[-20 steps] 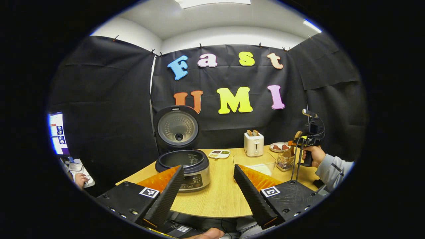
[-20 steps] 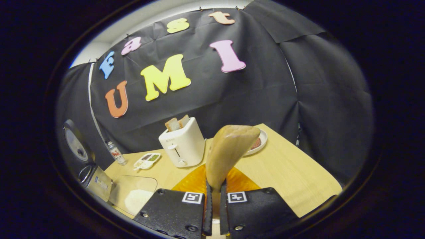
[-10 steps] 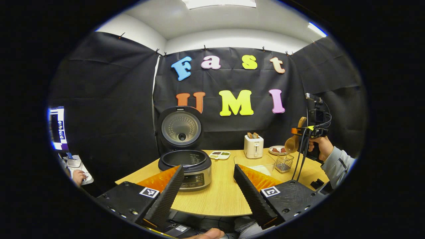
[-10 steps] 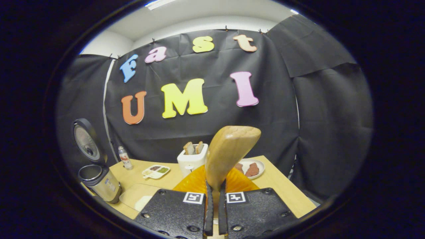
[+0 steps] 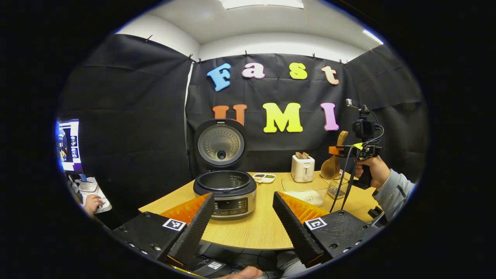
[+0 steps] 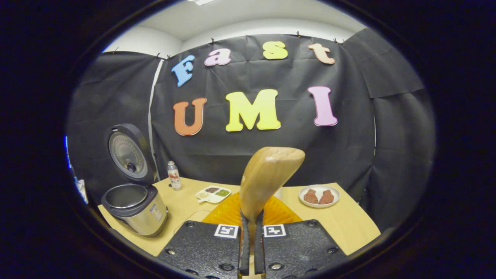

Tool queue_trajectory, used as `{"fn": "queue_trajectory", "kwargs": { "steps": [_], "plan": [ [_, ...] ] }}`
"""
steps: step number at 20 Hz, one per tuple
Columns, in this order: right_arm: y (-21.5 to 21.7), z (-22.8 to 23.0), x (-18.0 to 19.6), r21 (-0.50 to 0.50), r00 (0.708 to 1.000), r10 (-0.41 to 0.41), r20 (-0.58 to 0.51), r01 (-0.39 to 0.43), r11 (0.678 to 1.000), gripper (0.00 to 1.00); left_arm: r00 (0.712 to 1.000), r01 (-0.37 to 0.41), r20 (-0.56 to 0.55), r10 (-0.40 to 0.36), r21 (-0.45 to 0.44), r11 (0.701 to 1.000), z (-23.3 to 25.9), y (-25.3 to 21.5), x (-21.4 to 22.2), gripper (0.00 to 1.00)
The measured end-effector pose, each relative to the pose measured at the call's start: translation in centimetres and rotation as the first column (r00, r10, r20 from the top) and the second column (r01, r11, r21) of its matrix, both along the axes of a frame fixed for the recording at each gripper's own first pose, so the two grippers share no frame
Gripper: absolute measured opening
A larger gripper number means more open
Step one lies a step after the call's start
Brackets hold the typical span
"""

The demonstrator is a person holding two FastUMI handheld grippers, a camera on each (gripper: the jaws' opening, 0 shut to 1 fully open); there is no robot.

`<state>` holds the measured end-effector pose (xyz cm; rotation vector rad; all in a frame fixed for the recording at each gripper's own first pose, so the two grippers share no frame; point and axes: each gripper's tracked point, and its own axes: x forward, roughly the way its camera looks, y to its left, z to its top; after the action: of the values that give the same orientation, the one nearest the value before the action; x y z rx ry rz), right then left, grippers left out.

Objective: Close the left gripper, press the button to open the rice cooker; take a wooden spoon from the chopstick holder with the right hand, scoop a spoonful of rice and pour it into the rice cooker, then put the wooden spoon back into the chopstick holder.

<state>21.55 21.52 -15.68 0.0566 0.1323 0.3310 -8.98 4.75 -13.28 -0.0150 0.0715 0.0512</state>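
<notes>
So the right gripper (image 6: 251,248) is clamped on the wooden spoon (image 6: 267,174), bowl hanging down. Left gripper (image 5: 242,217) sits wide and idle. I'd swing down into the rice container (image 5: 306,192), dip shallow and lift level

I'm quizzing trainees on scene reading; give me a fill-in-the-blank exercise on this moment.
1. The silver rice cooker has its lid ____.
2. The right gripper is shut on the ____ of the wooden spoon.
3. The left gripper is ____.
4. The white toaster holds slices of ____.

Missing: open; handle; open; bread
</notes>
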Motion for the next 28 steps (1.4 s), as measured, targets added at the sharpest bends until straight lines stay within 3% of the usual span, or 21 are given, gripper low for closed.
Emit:
{"fn": "queue_trajectory", "kwargs": {
  "steps": [8, 13, 20, 24, 28],
  "plan": [
    [4.1, -7.5, 3.8, -0.079, 0.999, 0.033, -0.042, -0.036, 0.996, 0.1, 1.0, 0.0, -0.022, 0.0, -0.014, 1.0, -1.4, 0.2, 0.3, 0.96],
    [4.0, -12.9, 5.3, -0.189, 0.996, -0.001, -0.091, -0.016, 0.982, 0.11, 0.998, 0.004, -0.058, -0.004, -0.007, 1.0, -2.8, -0.1, 0.7, 0.96],
    [6.1, -14.9, 2.5, 0.03, 0.947, 0.102, -0.306, -0.098, 0.995, 0.1, 0.998, 0.004, -0.064, -0.006, -0.027, 1.0, -3.2, -0.4, 1.3, 0.96],
    [8.9, -14.8, 1.5, 0.229, 0.884, 0.193, -0.425, -0.101, 0.968, 0.11, 0.997, 0.006, -0.072, -0.008, -0.027, 1.0, -3.3, -0.8, 1.3, 0.96],
    [9.0, -15.0, 1.9, 0.295, 0.854, 0.203, -0.48, -0.062, 0.954, 0.11, 0.998, 0.012, -0.066, -0.014, -0.02, 1.0, -3.3, -1.1, 1.5, 0.96]
  ]
}}
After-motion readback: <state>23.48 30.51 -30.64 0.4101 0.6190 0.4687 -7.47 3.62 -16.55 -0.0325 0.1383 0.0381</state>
